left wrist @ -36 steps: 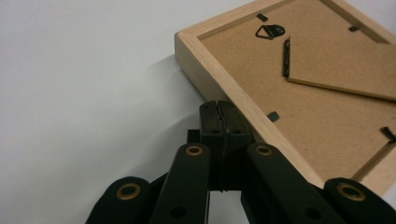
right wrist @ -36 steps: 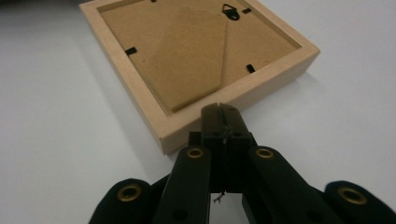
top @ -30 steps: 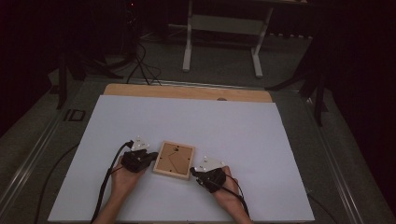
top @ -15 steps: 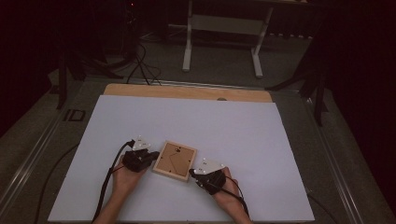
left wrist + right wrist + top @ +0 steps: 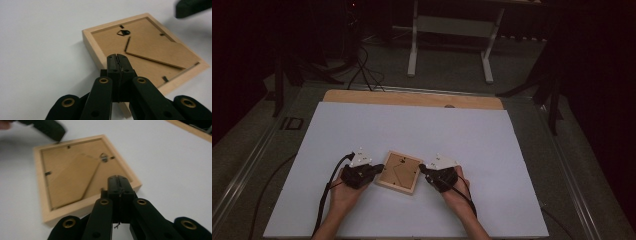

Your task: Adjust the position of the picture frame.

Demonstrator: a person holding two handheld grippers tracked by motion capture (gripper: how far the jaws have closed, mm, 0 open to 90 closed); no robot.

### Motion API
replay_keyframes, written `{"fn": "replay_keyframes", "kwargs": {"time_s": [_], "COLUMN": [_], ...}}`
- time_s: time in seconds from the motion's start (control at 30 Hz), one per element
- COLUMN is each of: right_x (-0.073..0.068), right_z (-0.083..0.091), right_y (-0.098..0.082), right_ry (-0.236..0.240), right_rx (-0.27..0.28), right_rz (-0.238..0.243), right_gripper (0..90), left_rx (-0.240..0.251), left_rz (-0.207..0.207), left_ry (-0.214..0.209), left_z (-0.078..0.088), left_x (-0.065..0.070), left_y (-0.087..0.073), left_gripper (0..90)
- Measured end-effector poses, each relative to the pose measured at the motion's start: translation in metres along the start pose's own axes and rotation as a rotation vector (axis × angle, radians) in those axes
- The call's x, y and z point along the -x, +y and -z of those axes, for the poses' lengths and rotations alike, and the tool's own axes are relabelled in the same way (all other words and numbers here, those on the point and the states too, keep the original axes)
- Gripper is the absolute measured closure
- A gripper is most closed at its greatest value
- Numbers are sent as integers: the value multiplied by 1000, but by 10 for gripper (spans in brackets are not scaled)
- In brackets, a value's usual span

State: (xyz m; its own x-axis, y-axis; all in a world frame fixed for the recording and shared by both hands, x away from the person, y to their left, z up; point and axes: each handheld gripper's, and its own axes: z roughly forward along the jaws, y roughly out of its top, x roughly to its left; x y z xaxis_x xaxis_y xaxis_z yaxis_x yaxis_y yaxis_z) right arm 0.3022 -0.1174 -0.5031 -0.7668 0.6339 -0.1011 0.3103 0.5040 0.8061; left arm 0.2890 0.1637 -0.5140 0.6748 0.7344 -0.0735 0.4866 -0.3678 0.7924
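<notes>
Item: wooden picture frame (image 5: 399, 172), one, lying face down on the white table (image 5: 422, 130), backing board upward. It sat near the table's front edge, between the two hands, turned slightly out of square with the table's edges. In the left gripper view the back (image 5: 147, 50) showed a hanging hook, small retaining tabs and a fold-out stand leg lying flat along the board.

Left claw (image 5: 375, 170): clenched, both jaws pressed together with nothing between them. Its tip stood at the frame's left edge. In its own view the closed tip overlapped the near rail of the frame; whether it touched the wood could not be told.

Right claw (image 5: 424, 169): likewise clenched and empty. Its tip stood just beside the frame's right edge. In the right gripper view the closed tip (image 5: 120, 185) stood over the near right corner of the frame (image 5: 82, 175); contact could not be told there either.

Governing relation: the frame lay directly between the two claws, each pointing inward at it from an opposite side. Neither hand was clearly nearer; both tips sat at the rim. The frame was close to square, so it offered no marked long axis; the stand leg ran diagonally across the back.

Judgement: any next move on the back fittings would likely call for one closed tip to steady a rail while the other worked a tab or the stand leg.
</notes>
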Motion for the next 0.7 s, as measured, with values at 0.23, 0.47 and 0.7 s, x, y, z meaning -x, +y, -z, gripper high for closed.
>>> {"fn": "replay_keyframes", "kwargs": {"time_s": [0.23,0.47,0.7], "right_x": [13,22,28], "right_z": [-10,-23,-36], "right_y": [10,12,13], "right_ry": [-31,-51,-60], "right_rx": [7,-11,-41], "right_rz": [-22,-43,-57], "right_gripper": [898,897,898], "left_rx": [2,-18,-63], "left_rz": [-33,-68,-115], "left_ry": [-31,-64,-80], "left_z": [9,11,10], "left_x": [6,18,32], "left_y": [-5,-10,-16], "left_gripper": [898,898,898]}}
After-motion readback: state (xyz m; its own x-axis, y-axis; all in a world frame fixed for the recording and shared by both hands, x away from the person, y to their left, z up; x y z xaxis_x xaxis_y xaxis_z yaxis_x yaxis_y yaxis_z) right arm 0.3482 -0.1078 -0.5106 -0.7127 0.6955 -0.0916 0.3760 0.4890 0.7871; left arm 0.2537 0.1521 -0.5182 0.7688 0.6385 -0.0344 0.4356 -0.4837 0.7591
